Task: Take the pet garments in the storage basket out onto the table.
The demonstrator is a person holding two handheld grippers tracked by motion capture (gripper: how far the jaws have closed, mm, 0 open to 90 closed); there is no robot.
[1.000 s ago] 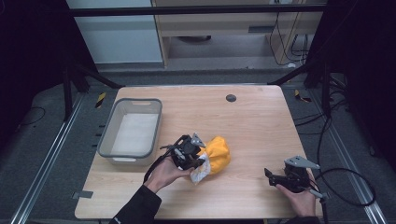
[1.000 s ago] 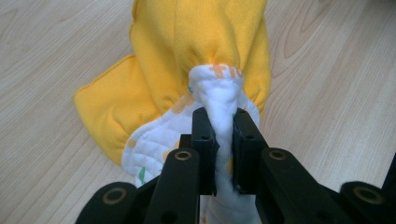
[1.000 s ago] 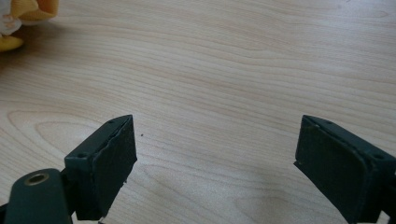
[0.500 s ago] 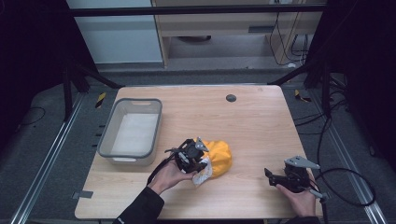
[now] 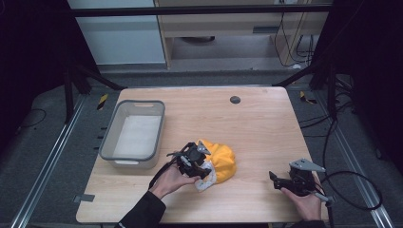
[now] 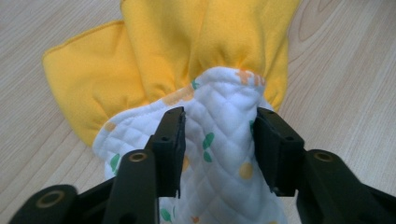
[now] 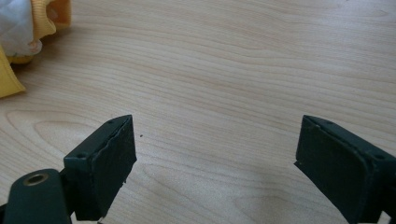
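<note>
High view: we are resting the left hand-held gripper over the yellow-and-white quilted cloth, which is lying on the bench right of the grey bin. Its jaws have just been opening and are now straddling the white hem unclamped. The right hand-held gripper is waiting released. Lifting now, we are risking snagging and dragging the cloth.
</note>
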